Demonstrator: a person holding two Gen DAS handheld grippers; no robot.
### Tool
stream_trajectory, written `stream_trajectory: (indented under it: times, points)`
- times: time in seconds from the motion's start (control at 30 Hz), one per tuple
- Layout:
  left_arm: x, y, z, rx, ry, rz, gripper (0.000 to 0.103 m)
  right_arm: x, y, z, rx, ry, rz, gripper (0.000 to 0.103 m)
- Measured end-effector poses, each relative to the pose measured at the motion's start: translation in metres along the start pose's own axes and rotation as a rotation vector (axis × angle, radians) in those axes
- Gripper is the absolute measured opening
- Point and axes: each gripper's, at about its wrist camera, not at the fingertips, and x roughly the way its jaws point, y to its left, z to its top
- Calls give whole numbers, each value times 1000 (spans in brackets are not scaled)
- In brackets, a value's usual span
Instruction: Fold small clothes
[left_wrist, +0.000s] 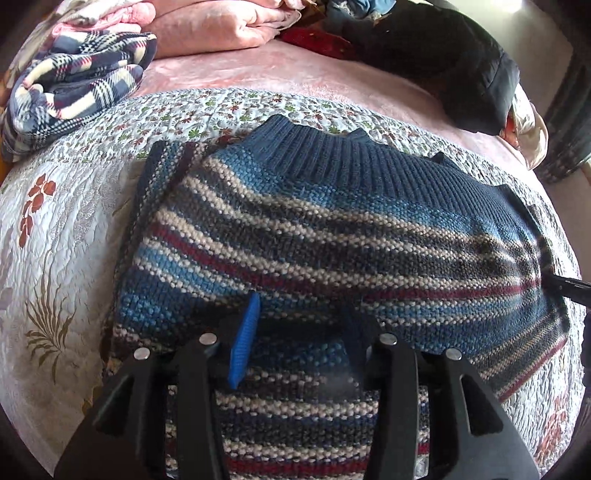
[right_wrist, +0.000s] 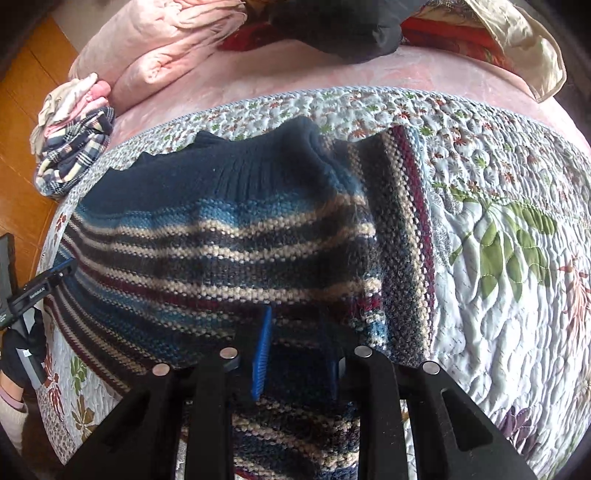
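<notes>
fingers of the left gripper, blue-padded, stand spread apart over the near edge of the striped sweater, with knit fabric lying between them; whether the pads press the fabric cannot be told. fingers of the right gripper are likewise spread, low over the sweater's near part, gripping nothing that can be seen. the sweater lies flat on a flowered quilt spread over the bed, its dark blue ribbed collar toward the far side. its bands run blue, cream, dark grey and maroon. one sleeve is folded in along the side of the body, its stripes running lengthwise in the right wrist view. in the left wrist view the tip of the other gripper touches the sweater's right edge; in the right wrist view the left gripper, held by a hand in a dark glove, meets the sweater's left edge. beyond the quilt lies a pink blanket. on it rest a plaid cloth, folded pink bedding and a black garment.
</notes>
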Motion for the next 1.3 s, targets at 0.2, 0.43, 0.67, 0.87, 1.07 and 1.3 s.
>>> stream_trajectory:
  times: [0.2,0.43,0.67,0.87,1.07,1.3]
  points:
    - [3,-3,-2,11,-12,11,44,1,0,-4,6,-20,3,25]
    - [-8,-10,4,2,1,20,43,-46,-11,-5,102,-81,70,54]
    - [-22,-39,-1,37,-15,-39,49,-61,-50,-18,194,-42,60,66]
    - [-9,-56,-2,54,6,-46,50,-31,-72,-30,283,29,131,67]
    - [2,-52,-3,39,14,-47,52,-13,-77,-29,324,15,210,68]
    - [4,-49,-5,39,13,-55,53,-8,-71,-21,299,11,210,42]
